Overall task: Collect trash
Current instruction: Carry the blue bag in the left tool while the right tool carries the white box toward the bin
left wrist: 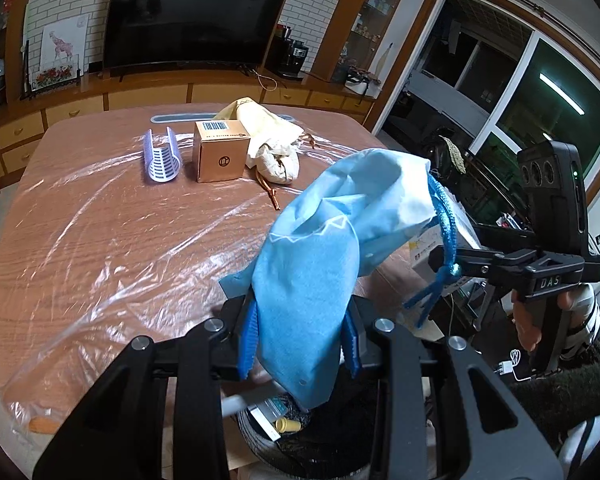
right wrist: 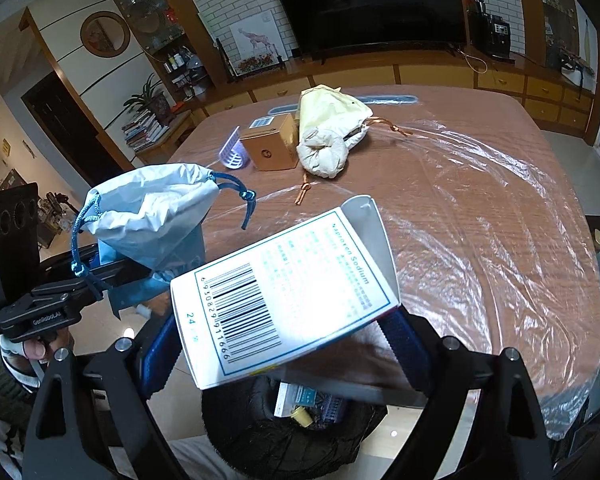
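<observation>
Plastic-sheeted wooden table (right wrist: 480, 208) fills the room's middle, with a black-lined trash bin (right wrist: 260, 440) just below its near edge. Held above that bin, the left gripper (left wrist: 300, 340) clamps a blue drawstring bag (left wrist: 320, 240), and the right gripper (right wrist: 284, 344) pinches a white medicine box (right wrist: 284, 292). Best, I judge, to centre each over the bin's mouth before releasing, box first, minding the bag's dangling cord.

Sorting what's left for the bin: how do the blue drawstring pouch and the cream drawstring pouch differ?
The blue drawstring pouch hangs in the left gripper over the bin; the cream drawstring pouch lies on the table. Blue cord versus brown cord. Both are soft fabric bags.
</observation>
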Demonstrator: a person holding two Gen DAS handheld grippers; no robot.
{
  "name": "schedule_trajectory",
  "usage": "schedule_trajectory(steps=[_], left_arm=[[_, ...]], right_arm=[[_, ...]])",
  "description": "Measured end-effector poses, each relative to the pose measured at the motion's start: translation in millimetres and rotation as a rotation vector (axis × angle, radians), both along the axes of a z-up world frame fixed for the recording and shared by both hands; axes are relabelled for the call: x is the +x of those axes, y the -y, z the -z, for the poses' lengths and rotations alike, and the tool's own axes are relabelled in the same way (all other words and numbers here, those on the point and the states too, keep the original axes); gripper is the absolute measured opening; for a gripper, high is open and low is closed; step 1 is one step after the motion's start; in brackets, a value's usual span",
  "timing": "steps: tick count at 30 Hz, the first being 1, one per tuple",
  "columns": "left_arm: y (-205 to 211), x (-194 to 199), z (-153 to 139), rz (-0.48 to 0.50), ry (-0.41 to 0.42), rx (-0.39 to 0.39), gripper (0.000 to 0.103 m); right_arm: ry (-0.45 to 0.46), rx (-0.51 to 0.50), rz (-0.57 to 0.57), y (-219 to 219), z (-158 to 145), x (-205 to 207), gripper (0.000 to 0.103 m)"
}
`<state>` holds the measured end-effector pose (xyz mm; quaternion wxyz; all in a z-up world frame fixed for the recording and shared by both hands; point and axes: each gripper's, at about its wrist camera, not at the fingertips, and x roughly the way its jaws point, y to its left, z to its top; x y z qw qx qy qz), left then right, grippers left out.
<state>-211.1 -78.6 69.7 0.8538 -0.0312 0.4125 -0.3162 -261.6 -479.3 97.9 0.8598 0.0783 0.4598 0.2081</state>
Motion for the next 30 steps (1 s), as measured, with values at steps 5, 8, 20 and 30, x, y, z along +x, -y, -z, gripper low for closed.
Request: schedule_trajectory(steps=[5,8,20,30], left_arm=[[-9,-13,-4,0.015,-0.007,-0.015,0.035],[-11,-22,-6,0.029,-0.004,-0.022,0.035],[-10,-51,-11,0.093,-0.008,-0.028,0.035],[-3,-70,-1,0.156,-0.03,-0.008,0.035]], right_arm=[[-0.009,0.012,-0.009,0,-5,-19,0.089],[-0.019,0.018,-0.015,-1,-5,-30,0.089],[-0.05,0.023,-0.023,-3,-1,-59,0.089],[-0.085,0.006,-0.031,-8,12,-74,0.089]])
